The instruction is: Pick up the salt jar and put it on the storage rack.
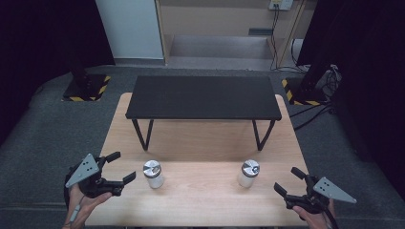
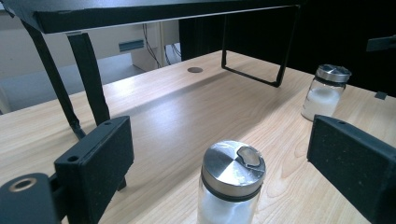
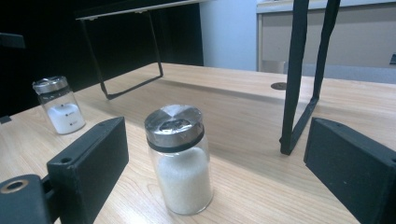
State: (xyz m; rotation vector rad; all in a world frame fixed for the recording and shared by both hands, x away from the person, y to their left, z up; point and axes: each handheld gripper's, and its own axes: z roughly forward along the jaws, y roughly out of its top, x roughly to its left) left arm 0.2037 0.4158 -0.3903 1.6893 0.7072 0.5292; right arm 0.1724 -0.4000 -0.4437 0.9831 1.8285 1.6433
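Note:
Two glass shakers with metal caps and white powder stand upright on the wooden table [image 1: 205, 191]. The left shaker [image 1: 153, 173] [image 2: 231, 184] is just ahead of my left gripper [image 1: 121, 167] [image 2: 219, 168], whose jaws stand open with nothing between the pads. The right shaker [image 1: 248, 172] [image 3: 178, 158] stands a little ahead of my right gripper [image 1: 289, 180] [image 3: 215, 168], also open and apart from it. Each gripper view shows the other shaker farther off: the right shaker [image 2: 325, 92] in the left one and the left shaker [image 3: 59, 105] in the right one.
A low black shelf [image 1: 203, 97] on thin metal legs stands across the far half of the table, with free room beneath it. A small round grommet hole [image 2: 194, 70] is in the tabletop under it. Grey carpet surrounds the table.

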